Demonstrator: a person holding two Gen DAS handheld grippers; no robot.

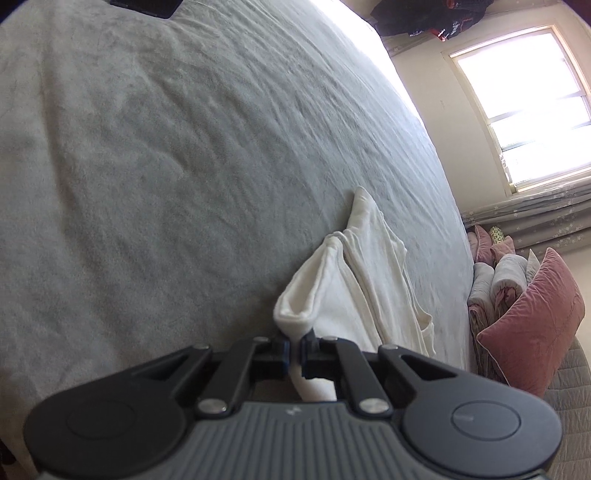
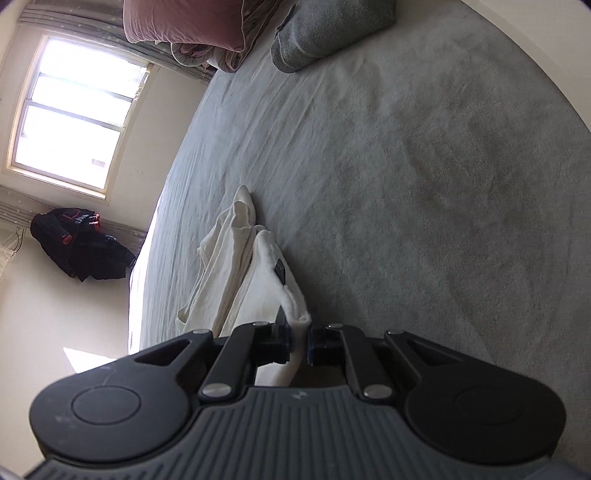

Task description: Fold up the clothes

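Both tongs are clamped on the same white garment [image 1: 354, 280], which trails away from them across the grey bed [image 1: 166, 147]. In the left wrist view the left tongs [image 1: 295, 350] sit at the lower middle of the frame, their jaws pressed close with a thick rolled edge of the white cloth pinched between them; the cloth runs on up toward the centre right, bunched in long folds, and its far tip rests on the bedcover. To the right of the frame a pink cushion [image 1: 532, 321] leans against rolled bedding, and above it a bright window [image 1: 524, 110] fills the upper right. Dark clothing [image 1: 428, 18] hangs at the top edge.

In the right wrist view the right tongs [image 2: 300, 341] are likewise at the lower middle, closed on a folded edge of the white garment [image 2: 240, 266]. A small dark tag [image 2: 280, 272] shows on the cloth just above the grip. The garment lies in loose creased folds from there toward the middle of the frame, touching the bed [image 2: 406, 166] along its length. A grey pillow [image 2: 328, 29] lies at the top of the frame beside a pink cushion [image 2: 184, 22], the window [image 2: 77, 110] is at the upper left, and a dark jacket [image 2: 81, 247] hangs at the left below it.
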